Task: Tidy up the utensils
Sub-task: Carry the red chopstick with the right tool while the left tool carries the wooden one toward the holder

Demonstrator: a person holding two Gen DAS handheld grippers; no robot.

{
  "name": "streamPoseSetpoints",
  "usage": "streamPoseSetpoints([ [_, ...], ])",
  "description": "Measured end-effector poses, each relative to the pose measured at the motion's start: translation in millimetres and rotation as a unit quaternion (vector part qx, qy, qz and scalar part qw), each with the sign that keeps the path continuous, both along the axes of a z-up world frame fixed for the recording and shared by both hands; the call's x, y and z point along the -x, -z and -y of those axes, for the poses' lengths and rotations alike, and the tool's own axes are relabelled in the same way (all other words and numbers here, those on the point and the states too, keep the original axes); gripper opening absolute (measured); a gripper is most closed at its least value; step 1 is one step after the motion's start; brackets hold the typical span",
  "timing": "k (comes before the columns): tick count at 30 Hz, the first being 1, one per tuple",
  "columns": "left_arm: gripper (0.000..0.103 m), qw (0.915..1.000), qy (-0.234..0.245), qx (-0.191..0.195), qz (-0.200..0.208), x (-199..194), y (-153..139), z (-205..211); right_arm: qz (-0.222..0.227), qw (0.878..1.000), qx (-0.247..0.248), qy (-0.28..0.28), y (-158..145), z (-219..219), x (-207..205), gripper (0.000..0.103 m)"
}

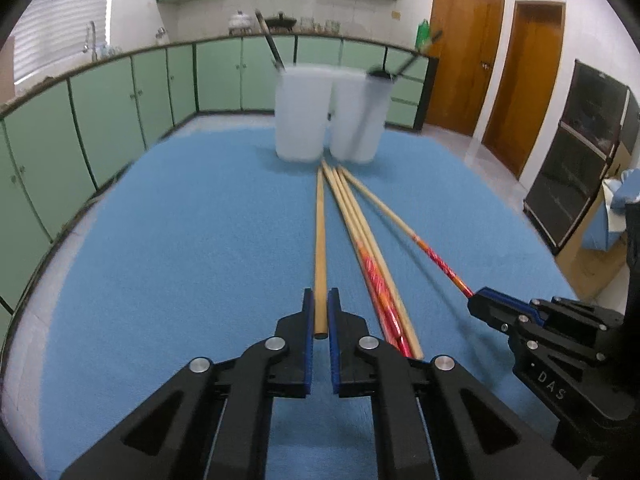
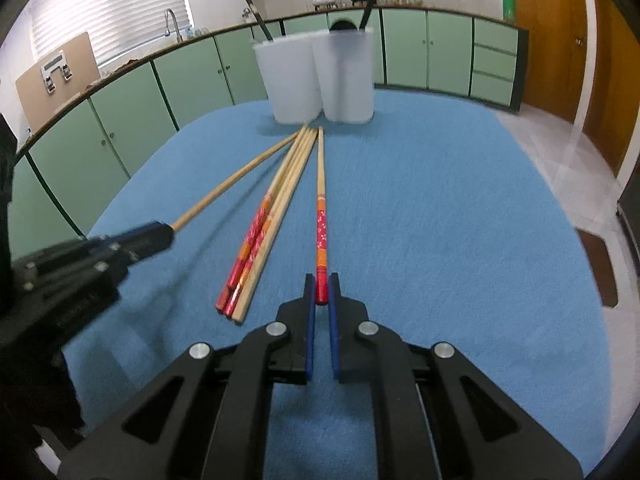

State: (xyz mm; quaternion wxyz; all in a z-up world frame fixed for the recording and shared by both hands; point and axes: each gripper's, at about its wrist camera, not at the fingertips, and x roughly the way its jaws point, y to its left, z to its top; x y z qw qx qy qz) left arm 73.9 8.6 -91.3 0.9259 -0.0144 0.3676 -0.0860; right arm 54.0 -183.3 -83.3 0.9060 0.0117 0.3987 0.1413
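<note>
Several chopsticks lie on a blue cloth (image 1: 180, 240), tips toward two white translucent cups (image 1: 301, 112) (image 2: 294, 80). My left gripper (image 1: 321, 300) is shut on the butt end of a plain wooden chopstick (image 1: 320, 240); it also shows in the right wrist view (image 2: 236, 178). My right gripper (image 2: 322, 284) is shut on the end of a red-patterned chopstick (image 2: 321, 224), seen in the left wrist view (image 1: 436, 258). A bundle of red and plain chopsticks (image 1: 372, 264) (image 2: 264, 236) lies between the two held ones.
The second cup (image 1: 358, 116) (image 2: 348, 76) holds a dark utensil; the first cup holds another dark handle. Green cabinets (image 1: 100, 120) ring the room. Wooden doors (image 1: 464, 48) stand at the right. The cloth's edge is near at the left.
</note>
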Motion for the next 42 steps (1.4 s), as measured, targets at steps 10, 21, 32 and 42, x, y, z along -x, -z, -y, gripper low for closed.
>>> streamPoseSetpoints([
  [10,0.007,0.9973,-0.004,0.021,0.071,-2,-56,-13,0.049,0.999,-0.016,-0.006,-51,10,-10,0.005],
  [21,0.006,0.9892,0.0,0.032,0.143,-18,-112,-19,0.101,0.994,-0.037,-0.025,-115,14,-36,0.005],
  [32,0.006,0.9836,0.029,0.037,0.174,-48,-150,-15,0.128,0.99,-0.029,-0.059,-171,11,-66,0.005],
  [42,0.006,0.976,0.035,0.046,0.21,-59,-181,-20,0.154,0.985,-0.036,-0.068,-222,20,-89,0.005],
])
